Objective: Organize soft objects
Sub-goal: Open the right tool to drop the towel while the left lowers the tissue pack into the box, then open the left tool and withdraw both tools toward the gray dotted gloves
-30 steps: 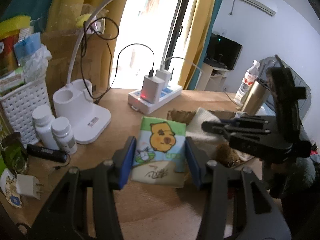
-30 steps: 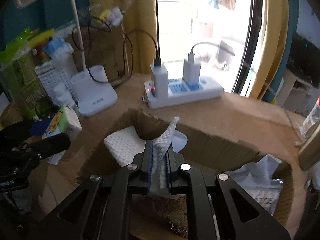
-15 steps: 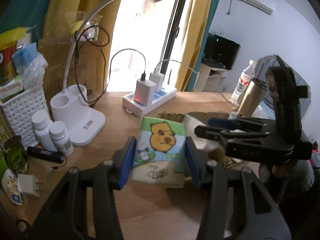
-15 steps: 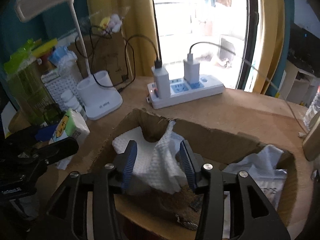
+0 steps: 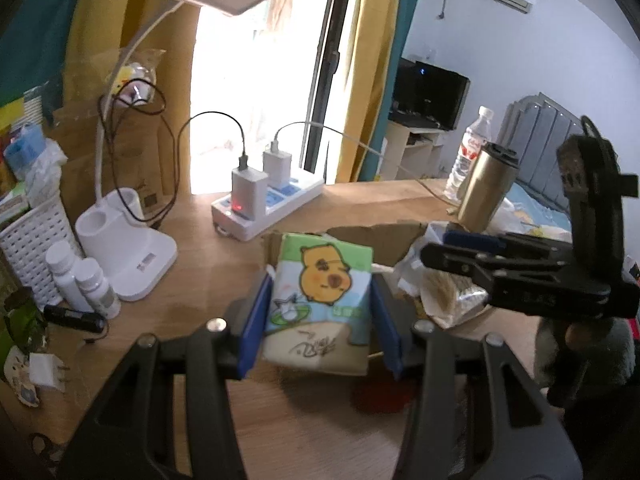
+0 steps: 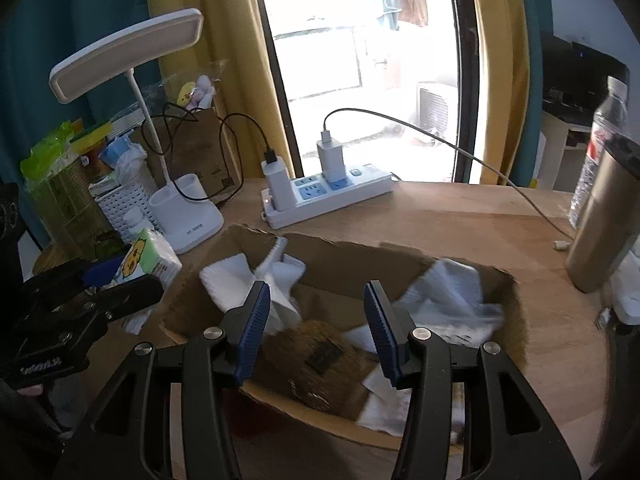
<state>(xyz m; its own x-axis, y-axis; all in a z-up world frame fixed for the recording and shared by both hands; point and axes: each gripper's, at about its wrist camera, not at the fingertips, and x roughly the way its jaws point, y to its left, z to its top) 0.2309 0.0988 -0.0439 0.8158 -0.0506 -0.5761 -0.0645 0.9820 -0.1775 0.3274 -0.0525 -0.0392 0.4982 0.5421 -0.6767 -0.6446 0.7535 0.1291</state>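
My left gripper (image 5: 318, 312) is shut on a tissue pack (image 5: 320, 296) printed with a yellow capybara, holding it above the left edge of a cardboard box (image 6: 348, 252); the pack also shows in the right wrist view (image 6: 146, 258). My right gripper (image 6: 316, 324) is open and empty above the box. In the box lie a white towel (image 6: 256, 276), a brown fuzzy item (image 6: 316, 360) and a clear plastic bag (image 6: 444, 300). The right gripper also shows in the left wrist view (image 5: 460, 248).
A white power strip (image 6: 328, 196) with chargers and cables lies behind the box. A desk lamp base (image 5: 124, 244), two white bottles (image 5: 80, 280) and a white basket (image 5: 28, 236) stand at left. A metal tumbler (image 6: 600, 220) and water bottle (image 5: 472, 148) stand at right.
My right gripper opened, let go of the white towel into the box, and rose. My left gripper carried the tissue pack right, toward the box edge.
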